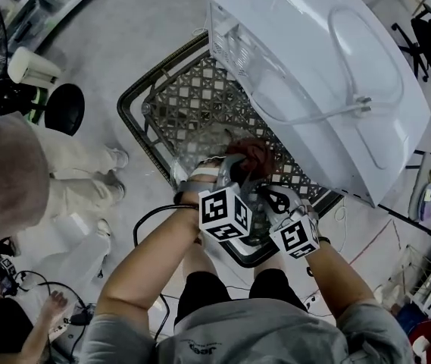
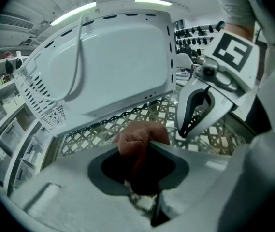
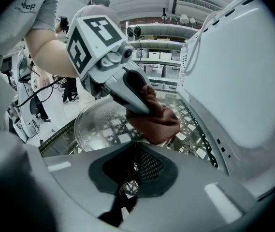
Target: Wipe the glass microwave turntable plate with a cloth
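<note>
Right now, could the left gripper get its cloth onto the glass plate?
Probably yes. The left gripper has its jaws shut on the cloth, which hangs right by the rim of the plate, with nothing between them. The microwave stands close beside but not in the way.

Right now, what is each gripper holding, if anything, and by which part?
The left gripper pinches the bunched reddish-brown cloth at its lower fold. The right gripper appears clamped on the near rim of the round clear glass turntable plate.
</note>
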Available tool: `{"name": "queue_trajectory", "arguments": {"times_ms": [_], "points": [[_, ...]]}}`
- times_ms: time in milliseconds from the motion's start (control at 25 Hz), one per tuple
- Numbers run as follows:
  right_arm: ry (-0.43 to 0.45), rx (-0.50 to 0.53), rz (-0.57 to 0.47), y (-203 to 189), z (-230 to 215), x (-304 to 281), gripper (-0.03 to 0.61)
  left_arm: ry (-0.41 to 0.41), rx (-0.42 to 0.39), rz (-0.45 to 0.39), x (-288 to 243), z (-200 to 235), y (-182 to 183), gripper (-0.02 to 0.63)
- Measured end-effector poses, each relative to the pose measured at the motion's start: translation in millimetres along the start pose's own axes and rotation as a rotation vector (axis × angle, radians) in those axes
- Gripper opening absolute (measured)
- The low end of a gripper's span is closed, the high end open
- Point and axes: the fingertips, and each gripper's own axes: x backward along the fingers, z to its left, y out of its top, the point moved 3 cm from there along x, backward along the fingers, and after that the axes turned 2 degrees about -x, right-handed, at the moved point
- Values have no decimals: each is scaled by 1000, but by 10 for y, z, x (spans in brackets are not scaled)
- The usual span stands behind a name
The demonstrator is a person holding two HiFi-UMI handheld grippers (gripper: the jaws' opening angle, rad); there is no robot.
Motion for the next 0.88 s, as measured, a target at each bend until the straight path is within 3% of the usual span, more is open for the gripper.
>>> {"name": "queue_trajectory", "arguments": {"times_ms": [360,520,680,880], "points": [[-3,-2,7,-8,3,-2,12,76,58,174,768,349,-1021,92],[-7,-1,8,-7,-2,-2,12,97,96,185,915,368,-1195,92],[-7,6,6,-2,10,-10,12,105,98,158,906,339,-1044,92],[-17,1,-8,-10,7,-4,12,33,190,-85,725,180,-210,92]]}}
